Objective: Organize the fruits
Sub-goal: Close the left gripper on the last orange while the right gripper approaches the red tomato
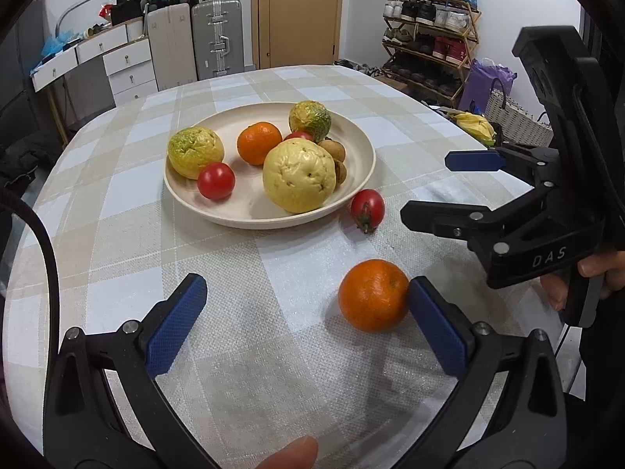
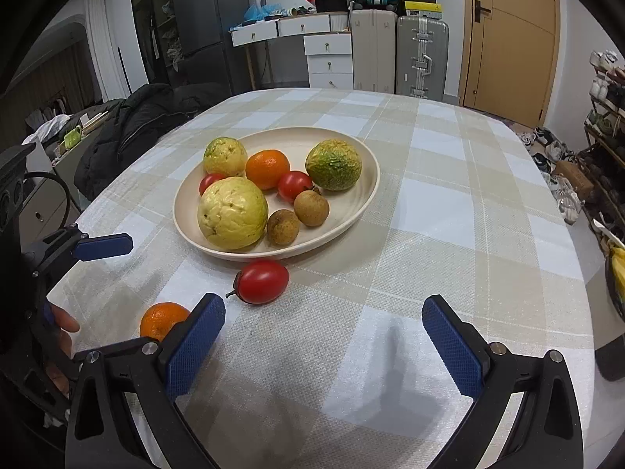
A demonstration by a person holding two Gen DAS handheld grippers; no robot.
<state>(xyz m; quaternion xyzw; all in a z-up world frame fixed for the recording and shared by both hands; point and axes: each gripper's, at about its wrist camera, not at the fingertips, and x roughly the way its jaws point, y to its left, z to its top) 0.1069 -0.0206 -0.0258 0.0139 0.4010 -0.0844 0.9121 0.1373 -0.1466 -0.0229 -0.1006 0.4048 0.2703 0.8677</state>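
Loose orange [image 1: 373,295] and tomato [image 1: 367,204] on the cloth just beside the plate [image 1: 353,133] (already loaded with fruit), left gripper [image 1: 308,301] and right gripper [image 2: 324,322] both spread wide, empty, apparently poised for collection.

The left gripper [image 1: 308,316] is wide open at the bottom. An orange [image 1: 373,295] touches its right finger. The plate [image 1: 269,217] sits in the middle.

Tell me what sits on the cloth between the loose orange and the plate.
One red tomato, lying on the tablecloth just off the plate rim, beyond the orange. The left wrist view shows it best.
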